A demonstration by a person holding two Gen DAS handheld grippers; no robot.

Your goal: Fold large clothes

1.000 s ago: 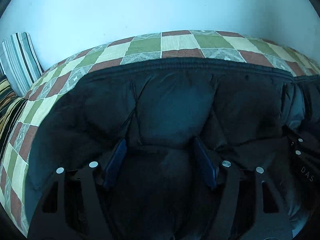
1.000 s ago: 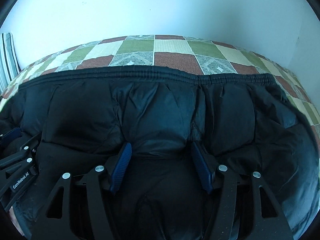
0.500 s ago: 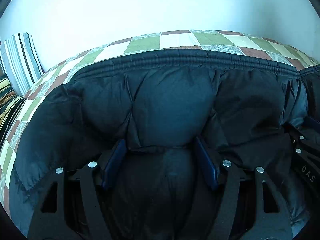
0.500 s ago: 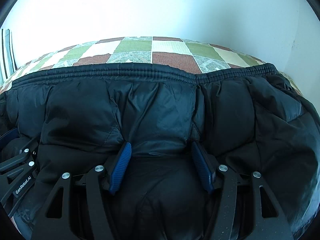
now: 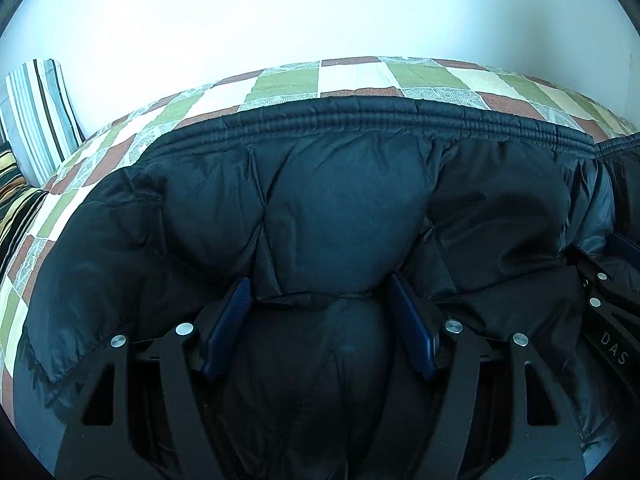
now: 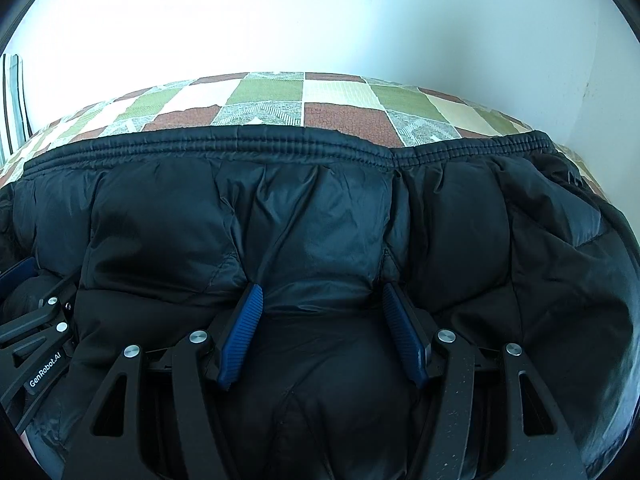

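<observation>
A black puffy jacket (image 5: 340, 200) lies spread over the bed and fills most of both views. Its ribbed elastic hem (image 5: 360, 114) runs across the far side, seen too as the hem (image 6: 240, 146) in the right wrist view. My left gripper (image 5: 319, 288) is shut on a thick padded fold, its blue pads (image 5: 228, 328) sunk into the fabric. My right gripper (image 6: 322, 292) pinches another fold of the jacket (image 6: 180, 220) the same way. The two grippers are side by side, and each one's black frame shows at the other view's edge.
A checkered green, brown and cream blanket (image 5: 352, 76) covers the bed beyond the hem, up to a white wall (image 5: 280, 12). A striped pillow (image 5: 36, 116) leans at the far left. On the right, the bed ends in a wall corner (image 6: 592, 92).
The jacket's hem has moved farther across the blanket toward the wall and hides more of the checks in both views. Both grips look unchanged.
</observation>
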